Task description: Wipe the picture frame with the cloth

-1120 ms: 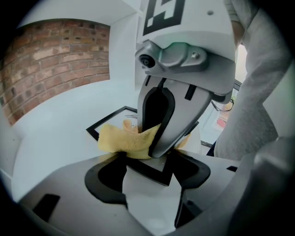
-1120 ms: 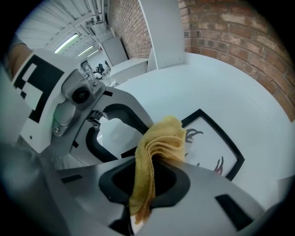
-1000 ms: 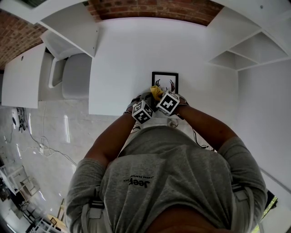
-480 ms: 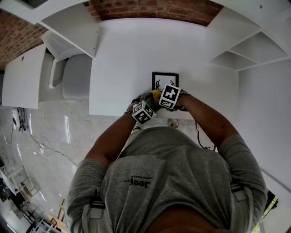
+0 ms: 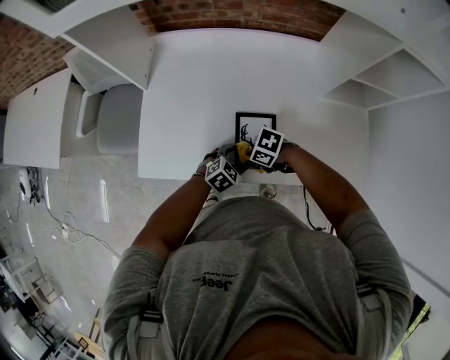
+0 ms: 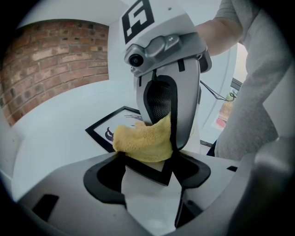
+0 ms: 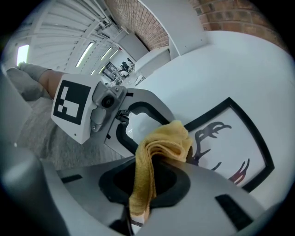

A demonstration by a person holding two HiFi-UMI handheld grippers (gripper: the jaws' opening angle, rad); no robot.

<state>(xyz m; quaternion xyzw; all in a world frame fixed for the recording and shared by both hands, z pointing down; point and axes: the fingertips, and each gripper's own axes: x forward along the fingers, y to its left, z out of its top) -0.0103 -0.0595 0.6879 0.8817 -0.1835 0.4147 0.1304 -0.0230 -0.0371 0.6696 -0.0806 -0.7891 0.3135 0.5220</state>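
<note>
A black picture frame (image 5: pixel 255 124) with an antler drawing lies flat on the white table (image 5: pixel 197 84) near its front edge. My right gripper (image 5: pixel 252 149) is shut on a folded yellow cloth (image 7: pixel 162 144) and presses it onto the glass (image 7: pixel 230 138) at the frame's near left part. From the left gripper view the cloth (image 6: pixel 144 140) covers part of the drawing. My left gripper (image 6: pixel 150 182) sits at the frame's near corner (image 6: pixel 146 168), whose black edge runs between its jaws. The frame's near edge is hidden by both grippers in the head view.
A grey chair (image 5: pixel 116 116) stands at the table's left. White shelves (image 5: pixel 383 81) run along the right, and a brick wall (image 5: pixel 232 14) stands behind the table. The person's body (image 5: pixel 253 274) is tight against the table's front edge.
My right gripper has slid with the cloth away from the person and slightly right, further onto the frame. The left gripper and the frame have stayed put.
</note>
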